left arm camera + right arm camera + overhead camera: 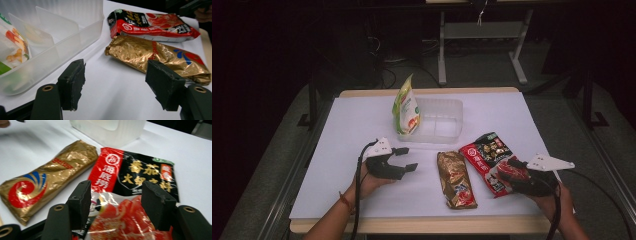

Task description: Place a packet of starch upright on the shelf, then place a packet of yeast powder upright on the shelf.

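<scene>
Right tool [116, 202] agape astride red packet [130, 220]

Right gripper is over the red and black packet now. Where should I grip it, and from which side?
Grip the red and black packet at its near short end, coming in low from the person's side. It lies flat on the table, so only an edge offers a pinch. The right gripper already straddles that end, jaws open. The gold packet lies close beside it, so the long edge looks crowded.

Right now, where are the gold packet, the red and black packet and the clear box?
gold packet [455, 179], high view, middle of wrapper.
red and black packet [484, 155], high view, its black upper half.
clear box [447, 134], high view, near wall.
</scene>
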Demonstrator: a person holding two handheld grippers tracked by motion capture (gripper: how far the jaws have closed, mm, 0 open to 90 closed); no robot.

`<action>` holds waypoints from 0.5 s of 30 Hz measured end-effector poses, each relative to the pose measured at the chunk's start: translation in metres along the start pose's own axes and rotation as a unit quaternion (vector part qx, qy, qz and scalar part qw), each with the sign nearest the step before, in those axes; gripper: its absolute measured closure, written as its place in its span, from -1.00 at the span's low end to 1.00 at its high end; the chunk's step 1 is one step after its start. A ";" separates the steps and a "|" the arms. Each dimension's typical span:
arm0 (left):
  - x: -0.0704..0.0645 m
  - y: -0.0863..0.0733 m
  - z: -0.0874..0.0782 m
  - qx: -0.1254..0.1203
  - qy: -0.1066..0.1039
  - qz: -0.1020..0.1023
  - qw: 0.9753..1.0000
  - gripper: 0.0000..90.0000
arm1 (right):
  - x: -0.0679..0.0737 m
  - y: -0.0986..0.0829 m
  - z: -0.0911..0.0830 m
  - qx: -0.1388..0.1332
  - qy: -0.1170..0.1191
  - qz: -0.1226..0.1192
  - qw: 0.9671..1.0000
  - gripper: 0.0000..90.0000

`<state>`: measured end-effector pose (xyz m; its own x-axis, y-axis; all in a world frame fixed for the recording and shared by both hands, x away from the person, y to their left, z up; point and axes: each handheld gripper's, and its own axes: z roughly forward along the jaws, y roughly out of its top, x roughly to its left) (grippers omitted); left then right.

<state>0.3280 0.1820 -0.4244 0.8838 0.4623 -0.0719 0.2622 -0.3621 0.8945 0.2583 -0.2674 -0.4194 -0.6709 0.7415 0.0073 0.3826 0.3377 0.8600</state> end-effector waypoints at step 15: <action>0.002 0.003 0.026 0.018 -0.053 -0.058 0.997 -0.41 | 0.012 -0.003 -0.001 0.011 0.011 -0.012 1.000 -0.15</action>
<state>0.3401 0.1610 -0.4332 0.8827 0.4147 -0.2212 0.3760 -0.3408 0.8617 0.2486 -0.2602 -0.4213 -0.6929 0.7210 -0.0018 0.3803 0.3677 0.8486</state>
